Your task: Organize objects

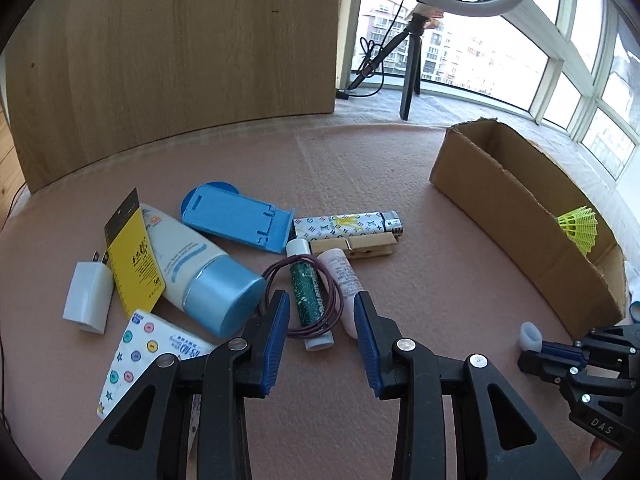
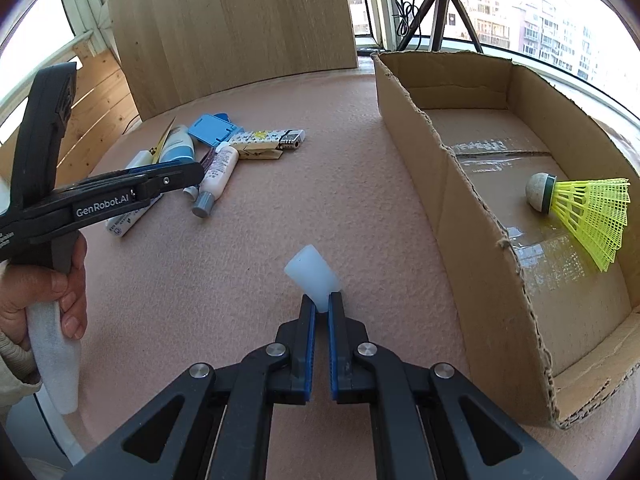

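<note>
My left gripper (image 1: 321, 300) stands open just above a green glitter tube (image 1: 308, 292) ringed by purple hair ties (image 1: 335, 312), with a small pink tube (image 1: 344, 280) beside it. Its pads touch none of them. Around these lie a lotion bottle (image 1: 200, 268), a blue stand (image 1: 236, 216), a patterned lighter (image 1: 348, 224) and a clothespin (image 1: 356, 248). My right gripper (image 2: 322, 300) is shut on a white translucent cap (image 2: 312, 280), held over the pink mat to the left of the cardboard box (image 2: 460, 184). A yellow shuttlecock (image 2: 580, 208) lies inside the box.
A white charger plug (image 1: 88, 296), a yellow card (image 1: 132, 256) and a tissue pack (image 1: 148, 356) lie at the pile's left. A wooden board (image 1: 180, 52) stands behind. A ring light tripod (image 1: 412, 60) stands by the windows. A hand (image 2: 60, 292) holds the left gripper.
</note>
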Tool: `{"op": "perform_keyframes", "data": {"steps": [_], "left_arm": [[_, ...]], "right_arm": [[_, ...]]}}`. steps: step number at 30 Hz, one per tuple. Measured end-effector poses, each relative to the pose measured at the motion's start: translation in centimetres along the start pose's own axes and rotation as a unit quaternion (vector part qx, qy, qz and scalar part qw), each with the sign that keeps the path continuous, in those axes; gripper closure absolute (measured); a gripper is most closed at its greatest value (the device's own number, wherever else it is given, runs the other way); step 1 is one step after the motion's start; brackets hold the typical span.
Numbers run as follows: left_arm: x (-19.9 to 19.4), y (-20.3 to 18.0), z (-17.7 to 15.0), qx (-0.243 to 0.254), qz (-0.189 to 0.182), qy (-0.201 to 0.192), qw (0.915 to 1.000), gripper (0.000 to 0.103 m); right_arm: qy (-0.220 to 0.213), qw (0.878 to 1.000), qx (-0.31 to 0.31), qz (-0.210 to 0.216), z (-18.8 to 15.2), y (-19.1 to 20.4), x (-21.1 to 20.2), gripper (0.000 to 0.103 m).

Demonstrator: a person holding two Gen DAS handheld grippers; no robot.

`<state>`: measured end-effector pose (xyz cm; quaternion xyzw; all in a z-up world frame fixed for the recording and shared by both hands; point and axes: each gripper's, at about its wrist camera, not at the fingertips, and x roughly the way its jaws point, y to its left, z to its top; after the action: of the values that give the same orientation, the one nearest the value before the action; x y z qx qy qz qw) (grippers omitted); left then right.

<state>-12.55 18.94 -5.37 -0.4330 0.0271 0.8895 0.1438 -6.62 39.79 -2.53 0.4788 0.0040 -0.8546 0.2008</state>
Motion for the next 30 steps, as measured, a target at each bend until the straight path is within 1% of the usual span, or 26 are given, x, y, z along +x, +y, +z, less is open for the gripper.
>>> {"op": "perform_keyframes", "data": {"steps": [1,2,4,5,9,11,15,21,30], "left_arm": [[0.1,-0.2,0.2,0.007,0.001,0.0,1.0,0.071],[0.2,-0.4,0.4,0.013,0.001,0.002,0.9999,0.085],[0.5,-0.6,0.6,0.02,0.006,0.011,0.9997,0.101],[0.7,-0.5,0.6,0.019,0.003,0.015,0.9997,0.101],[0.3,0.2,0.3,0.005,-0.01,0.008,0.9999,0.101],[-0.5,1.0,0.1,-0.017,-0.018,-0.002,0.9997,0.102],[-2.5,2.2,-0.1,-0.059,-0.019,-0.023,0.9978,0.102],[-6.4,2.2,0.1,-0.09,-0.035,-0.059,0.9936,0.102],[-13.7,1.2,-0.2,-0.112,-0.041,-0.103,0.9875,0.102]], "right_arm": [[0.0,1.0,0.0,0.0,0.0,0.0,0.0,0.097],[0.0,1.0,0.001,0.0,0.0,0.0,0.0,0.098],[0.0,1.0,0.002,0.001,0.0,0.0,0.0,0.098],[0.0,1.0,0.003,0.001,0.0,0.0,-0.1,0.098],[0.0,1.0,0.004,0.0,-0.2,0.0,-0.2,0.098],[0.0,1.0,0.005,-0.001,-0.1,-0.1,-0.2,0.098],[0.0,1.0,0.007,-0.002,-0.2,0.0,-0.3,0.098],[-0.019,1.0,0.0,0.001,0.3,1.1,-1.7,0.098],[-0.064,0.998,-0.018,0.015,1.9,3.7,-5.3,0.098]]}}
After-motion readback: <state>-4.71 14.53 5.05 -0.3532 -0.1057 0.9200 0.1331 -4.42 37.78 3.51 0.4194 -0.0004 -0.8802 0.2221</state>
